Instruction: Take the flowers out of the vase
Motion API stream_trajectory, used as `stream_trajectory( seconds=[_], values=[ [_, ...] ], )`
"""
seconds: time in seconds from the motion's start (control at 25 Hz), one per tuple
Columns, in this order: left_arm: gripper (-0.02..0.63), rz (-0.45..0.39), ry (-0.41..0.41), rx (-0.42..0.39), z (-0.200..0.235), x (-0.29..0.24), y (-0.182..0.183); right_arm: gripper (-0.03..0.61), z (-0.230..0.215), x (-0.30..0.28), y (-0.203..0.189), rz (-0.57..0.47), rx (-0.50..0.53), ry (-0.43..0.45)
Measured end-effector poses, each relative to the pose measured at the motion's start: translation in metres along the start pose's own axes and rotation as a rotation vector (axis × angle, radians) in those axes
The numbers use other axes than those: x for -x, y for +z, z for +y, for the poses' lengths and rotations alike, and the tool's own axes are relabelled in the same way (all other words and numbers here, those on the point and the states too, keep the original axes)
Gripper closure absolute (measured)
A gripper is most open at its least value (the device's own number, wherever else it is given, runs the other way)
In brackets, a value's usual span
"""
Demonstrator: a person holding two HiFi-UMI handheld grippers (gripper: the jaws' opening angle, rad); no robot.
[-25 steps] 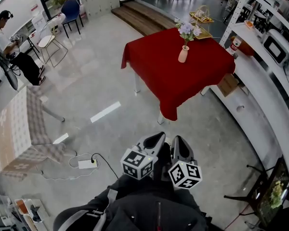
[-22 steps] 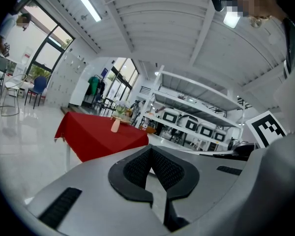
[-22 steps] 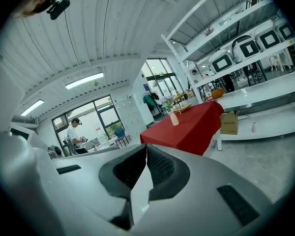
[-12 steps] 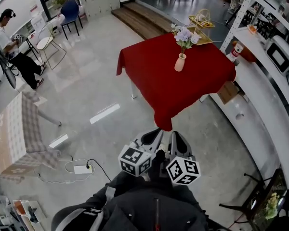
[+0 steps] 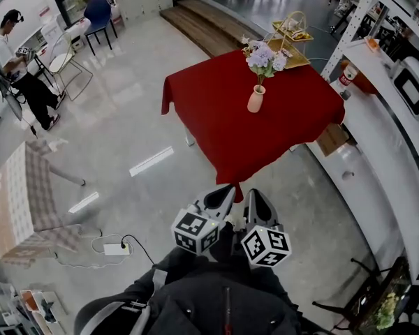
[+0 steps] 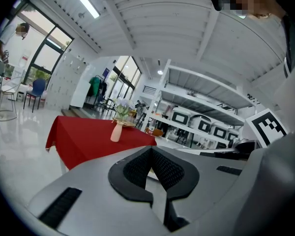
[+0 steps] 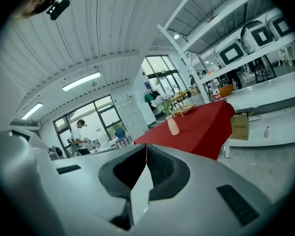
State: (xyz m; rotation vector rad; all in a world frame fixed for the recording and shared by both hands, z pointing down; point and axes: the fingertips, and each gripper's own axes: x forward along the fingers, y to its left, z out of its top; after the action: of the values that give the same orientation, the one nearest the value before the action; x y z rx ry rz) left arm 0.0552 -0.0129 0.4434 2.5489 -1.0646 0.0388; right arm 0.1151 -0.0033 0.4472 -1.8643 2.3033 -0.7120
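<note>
The vase (image 5: 255, 100) is standing upright on the red table (image 5: 209, 121), about the middle of its top and well clear of every edge. It is showing as a small, pale pinkish-cream piece, rounded at the belly and narrowing to a slim neck. The flowers (image 5: 264, 56) are sitting in that neck, their green stems rising into a loose bunch of pale lilac and white blooms that is spreading wider than the vase itself. Both gripper views are showing the vase (image 6: 116, 132) (image 7: 173, 125) small and far off, with the bunch (image 6: 122, 108) (image 7: 164, 103) leaning slightly.
</note>
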Motion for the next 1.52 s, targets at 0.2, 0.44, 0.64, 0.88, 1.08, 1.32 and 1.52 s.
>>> stream_trajectory(
  seconds=[0.2,0.44,0.64,0.88,1.08,1.32,1.52],
  values=[
    [0.604,0.011,0.006,-0.003,0.010,-0.033,0.008,0.568,-0.021,-0.027,0.017,0.001,-0.002,0.002],
    [0.604,-0.008,0.020,-0.013,0.028,-0.074,0.026,0.568,-0.043,-0.071,0.040,-0.005,0.003,0.026],
    [0.604,-0.038,0.044,-0.028,0.045,-0.101,0.041,0.568,-0.046,-0.108,0.056,-0.011,0.029,0.089],
    [0.605,-0.053,0.069,-0.041,0.061,-0.122,0.047,0.568,-0.051,-0.137,0.067,-0.009,0.043,0.128],
    [0.604,-0.049,0.074,-0.036,0.064,-0.129,0.045,0.568,-0.053,-0.146,0.065,-0.002,0.085,0.132],
    [0.604,-0.038,0.091,-0.016,0.069,-0.124,0.043,0.568,-0.048,-0.154,0.058,0.024,0.074,0.132],
    [0.604,-0.021,0.095,0.000,0.082,-0.124,0.042,0.568,-0.037,-0.168,0.050,0.050,0.065,0.140]
  ],
)
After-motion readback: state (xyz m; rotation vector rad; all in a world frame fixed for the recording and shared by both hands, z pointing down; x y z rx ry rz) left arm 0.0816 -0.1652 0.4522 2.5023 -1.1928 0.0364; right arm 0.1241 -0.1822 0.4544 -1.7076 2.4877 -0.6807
